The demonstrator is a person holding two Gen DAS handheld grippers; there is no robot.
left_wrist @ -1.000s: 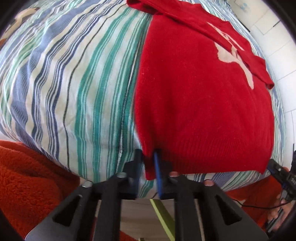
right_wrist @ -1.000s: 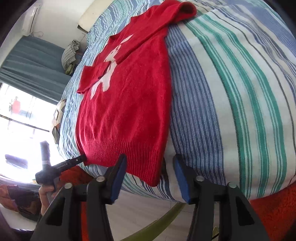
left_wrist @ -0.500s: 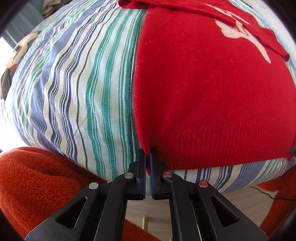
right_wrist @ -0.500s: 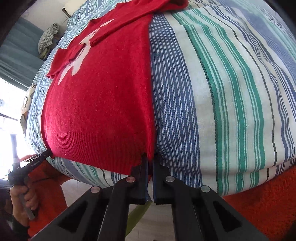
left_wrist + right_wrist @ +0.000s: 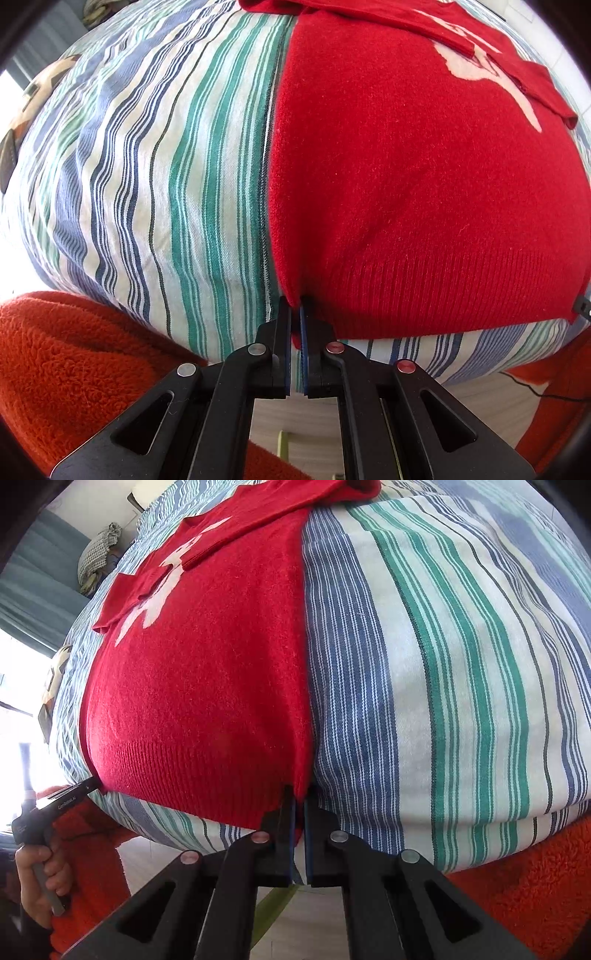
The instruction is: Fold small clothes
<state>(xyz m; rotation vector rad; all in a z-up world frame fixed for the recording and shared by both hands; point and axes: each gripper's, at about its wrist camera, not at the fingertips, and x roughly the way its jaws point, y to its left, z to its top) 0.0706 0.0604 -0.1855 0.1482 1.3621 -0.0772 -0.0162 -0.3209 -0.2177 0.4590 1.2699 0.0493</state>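
The sweater point(image 5: 424, 192) is lying flat on the striped sheet point(image 5: 147, 166), hem at the bed's near edge, sleeves folded across the chest and covering part of the white motif point(image 5: 162, 590). Its collar end is running out of the top of both views. The left gripper point(image 5: 295, 314) is pinching one hem corner, jaws nearly together with knit between them. The right gripper point(image 5: 299, 797) is pinching the other corner the same way. The pads' hold is mostly hiding behind the fabric. A hand point(image 5: 40, 871) is gripping the left tool's handle, partly cut off. Bare sheet is spreading wide on both sides of the sweater. Orange fleece point(image 5: 74, 369) is crowding the lower corners.
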